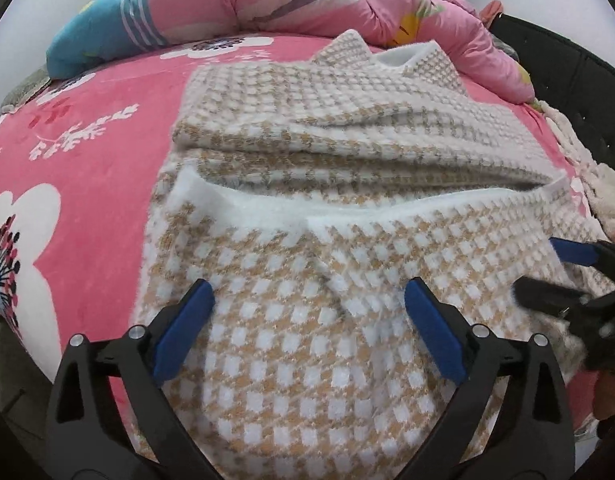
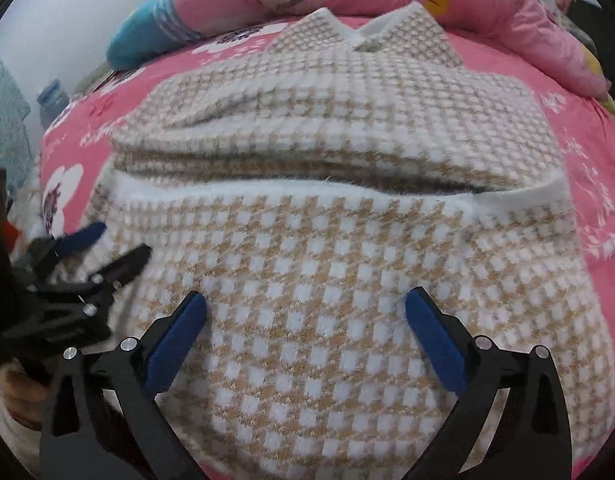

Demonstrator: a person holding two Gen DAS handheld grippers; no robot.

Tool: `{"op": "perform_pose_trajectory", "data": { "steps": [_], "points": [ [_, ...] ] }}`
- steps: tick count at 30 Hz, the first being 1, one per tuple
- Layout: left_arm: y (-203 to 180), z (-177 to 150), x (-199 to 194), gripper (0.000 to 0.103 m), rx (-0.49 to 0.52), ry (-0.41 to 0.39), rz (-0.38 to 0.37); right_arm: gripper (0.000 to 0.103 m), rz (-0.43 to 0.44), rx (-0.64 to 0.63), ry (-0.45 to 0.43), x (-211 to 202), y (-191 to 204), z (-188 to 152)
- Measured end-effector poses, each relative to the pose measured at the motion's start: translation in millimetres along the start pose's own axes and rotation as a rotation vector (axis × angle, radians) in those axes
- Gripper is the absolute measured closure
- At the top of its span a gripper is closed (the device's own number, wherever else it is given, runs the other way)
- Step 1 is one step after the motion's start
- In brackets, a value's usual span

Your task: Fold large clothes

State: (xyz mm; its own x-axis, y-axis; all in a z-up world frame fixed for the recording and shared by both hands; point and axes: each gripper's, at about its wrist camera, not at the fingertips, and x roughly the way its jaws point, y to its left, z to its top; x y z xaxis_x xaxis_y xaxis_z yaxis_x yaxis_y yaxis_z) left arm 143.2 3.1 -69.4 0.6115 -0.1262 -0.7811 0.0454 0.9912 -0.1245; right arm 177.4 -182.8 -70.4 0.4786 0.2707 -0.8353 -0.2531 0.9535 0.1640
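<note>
One large knit garment (image 1: 307,320), a tan-and-white houndstooth check with plain white edging, lies flat on a pink floral bed sheet (image 1: 87,152). Its near portion is folded up over the body, the white hem (image 2: 307,192) running left to right across the middle, with loose folds bunched just beyond it. The pointed collar (image 2: 371,28) lies at the far end, open in a V.

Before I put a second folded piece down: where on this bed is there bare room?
Free: the pink floral sheet left of the checked sweater, up to the rolled quilt. A narrower strip lies right of it. Crowded: the head end under the quilt, and the right edge by the fluffy cloth.
</note>
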Motion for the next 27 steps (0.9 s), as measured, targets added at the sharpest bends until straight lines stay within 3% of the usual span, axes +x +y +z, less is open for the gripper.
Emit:
{"op": "perform_pose_trajectory", "data": {
  "steps": [4, 8, 14, 21, 25, 27],
  "points": [
    [1, 0, 0, 0.009, -0.002, 0.001, -0.001, 0.006, 0.084, -0.023, -0.064, -14, 18, 6],
    [1, -2, 1, 0.011, 0.0, 0.006, 0.014, 0.006, 0.034, -0.074, -0.006, 26, 30, 1],
    [5, 1, 0, 0.009, -0.013, -0.002, -0.011, 0.006, 0.023, -0.092, -0.014, 13, 30, 3],
    [4, 2, 0, 0.009, -0.02, 0.003, -0.011, 0.006, -0.024, -0.028, -0.066, -13, -1, 3],
    [4, 4, 1, 0.008, -0.026, 0.008, -0.005, 0.006, -0.021, 0.021, 0.034, 17, -22, -7],
    [3, 4, 1, 0.008, -0.029, 0.015, -0.003, 0.005, -0.012, 0.027, 0.024, 19, -25, -9]
  ]
}}
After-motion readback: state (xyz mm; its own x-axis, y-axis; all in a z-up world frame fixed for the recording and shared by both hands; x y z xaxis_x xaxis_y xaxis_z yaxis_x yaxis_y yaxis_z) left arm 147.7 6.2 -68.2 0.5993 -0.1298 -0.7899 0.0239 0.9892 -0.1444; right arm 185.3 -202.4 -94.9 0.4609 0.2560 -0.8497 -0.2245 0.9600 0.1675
